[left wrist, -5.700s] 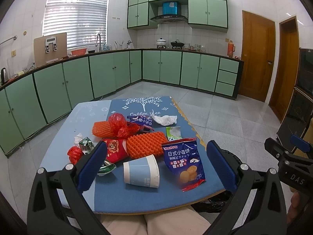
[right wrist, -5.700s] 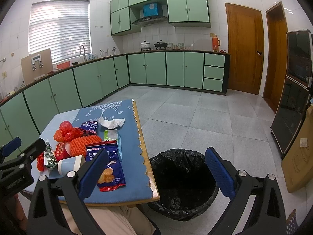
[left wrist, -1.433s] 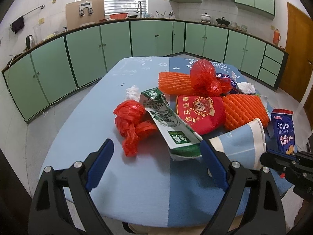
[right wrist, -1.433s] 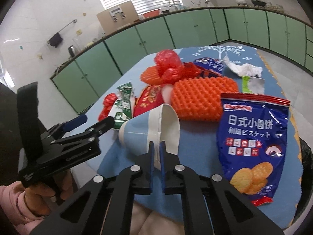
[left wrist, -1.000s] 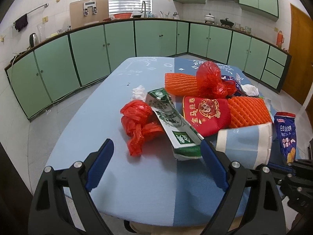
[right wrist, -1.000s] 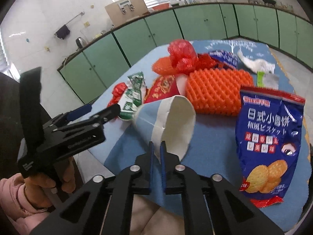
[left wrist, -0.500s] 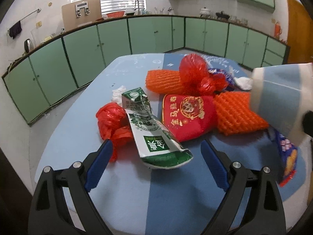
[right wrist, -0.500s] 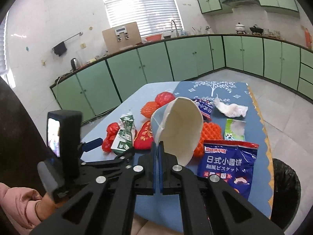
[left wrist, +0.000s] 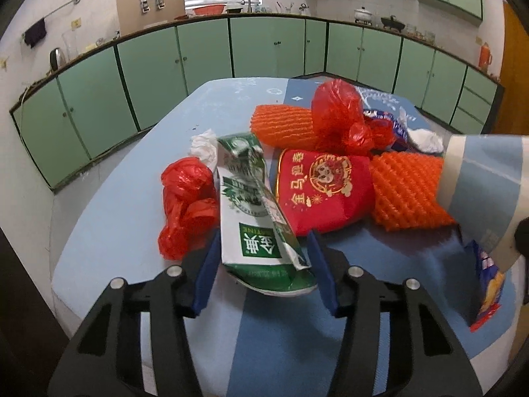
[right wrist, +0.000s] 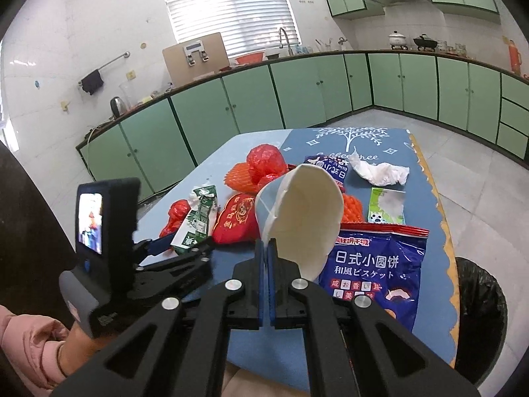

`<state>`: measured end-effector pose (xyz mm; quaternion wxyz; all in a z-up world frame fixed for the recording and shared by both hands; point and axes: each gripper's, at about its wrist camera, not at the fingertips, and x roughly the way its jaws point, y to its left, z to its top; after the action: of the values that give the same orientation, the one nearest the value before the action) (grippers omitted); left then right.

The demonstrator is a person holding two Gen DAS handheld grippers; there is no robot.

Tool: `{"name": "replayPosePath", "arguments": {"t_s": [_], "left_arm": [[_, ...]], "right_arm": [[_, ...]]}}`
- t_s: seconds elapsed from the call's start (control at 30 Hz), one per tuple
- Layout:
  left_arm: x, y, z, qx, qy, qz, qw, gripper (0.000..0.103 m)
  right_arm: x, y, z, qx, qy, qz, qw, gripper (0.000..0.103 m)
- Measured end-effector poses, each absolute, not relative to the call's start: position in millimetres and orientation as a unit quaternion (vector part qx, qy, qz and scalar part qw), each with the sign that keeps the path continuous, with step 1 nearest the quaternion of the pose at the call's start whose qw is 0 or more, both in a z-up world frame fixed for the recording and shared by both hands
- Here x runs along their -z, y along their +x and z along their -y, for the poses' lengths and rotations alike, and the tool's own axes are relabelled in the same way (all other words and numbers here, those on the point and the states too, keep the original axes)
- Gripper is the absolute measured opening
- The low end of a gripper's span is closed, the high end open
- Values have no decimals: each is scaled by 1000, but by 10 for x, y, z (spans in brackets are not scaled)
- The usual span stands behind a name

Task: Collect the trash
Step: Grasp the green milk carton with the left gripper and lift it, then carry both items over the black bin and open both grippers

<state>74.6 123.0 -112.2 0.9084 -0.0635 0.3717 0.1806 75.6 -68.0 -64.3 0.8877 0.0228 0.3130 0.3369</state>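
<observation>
Closing on the flattened milk carton (left wrist: pixel 256 221) is the job for our left hand-held gripper (left wrist: pixel 263 269): its jaws are drawing together with the carton's near end between the blue pads, and from the left wrist view we cannot tell that they press it yet. The carton lies on the desk (left wrist: pixel 109 231), just beside a crumpled red bag (left wrist: pixel 186 201) on one side and a red packet (left wrist: pixel 325 188) on the other. To do this well, we should let the pads meet the carton's two long edges squarely and squeeze until the soft card gives a little, since a crushed carton can buckle and slide out. We should keep the pad near the red bag from catching its loose film, unless we mean to take both.

Our right hand-held gripper (right wrist: pixel 266 276) is pressed together on the rim of the paper cup (right wrist: pixel 301 218), which hangs clear above the desk. That pinch is thin, on one wall only, so we judge it best to carry the cup steadily and without swinging to the black-lined bin (right wrist: pixel 479 314) beside the desk's right edge, and to spread the jaws only once the cup is over the opening.

The biscuit bag (right wrist: pixel 373 274), the orange foam nets (left wrist: pixel 408 195) and the tissue (right wrist: pixel 380 172) remain on the desk.
</observation>
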Motion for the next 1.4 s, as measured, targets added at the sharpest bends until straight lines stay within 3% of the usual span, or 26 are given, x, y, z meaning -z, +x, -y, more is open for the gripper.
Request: {"name": "replayPosePath", "arguments": {"t_s": [0.2, 0.27, 0.33, 0.4, 0.47, 0.53, 0.57, 1.07, 1.4], "left_arm": [[1124, 717, -1185, -163, -64, -381, 908, 39], [1224, 784, -1177, -156, -67, -406, 898, 46], [1279, 822, -1173, -155, -63, -415, 894, 62], [1291, 851, -1161, -157, -60, -412, 896, 64], [1279, 871, -1164, -157, -59, -408, 898, 61], [1293, 898, -1167, -154, -63, -410, 897, 43], [1298, 893, -1172, -153, -67, -411, 896, 42], [577, 653, -926, -110, -66, -329, 936, 40], [376, 1237, 314, 87, -53, -322, 941, 40]], "right_arm": [[608, 726, 716, -332, 25, -311, 890, 3], [613, 721, 725, -331, 26, -312, 890, 3], [617, 713, 726, -330, 25, -313, 890, 3], [621, 718, 735, -330, 25, -314, 890, 3], [634, 726, 741, -328, 26, -316, 890, 3], [639, 727, 743, -326, 26, -318, 890, 3], [634, 724, 743, -326, 26, -318, 890, 3], [376, 744, 1171, -287, 51, -277, 916, 2], [404, 858, 2387, -131, 85, -270, 950, 2]]}}
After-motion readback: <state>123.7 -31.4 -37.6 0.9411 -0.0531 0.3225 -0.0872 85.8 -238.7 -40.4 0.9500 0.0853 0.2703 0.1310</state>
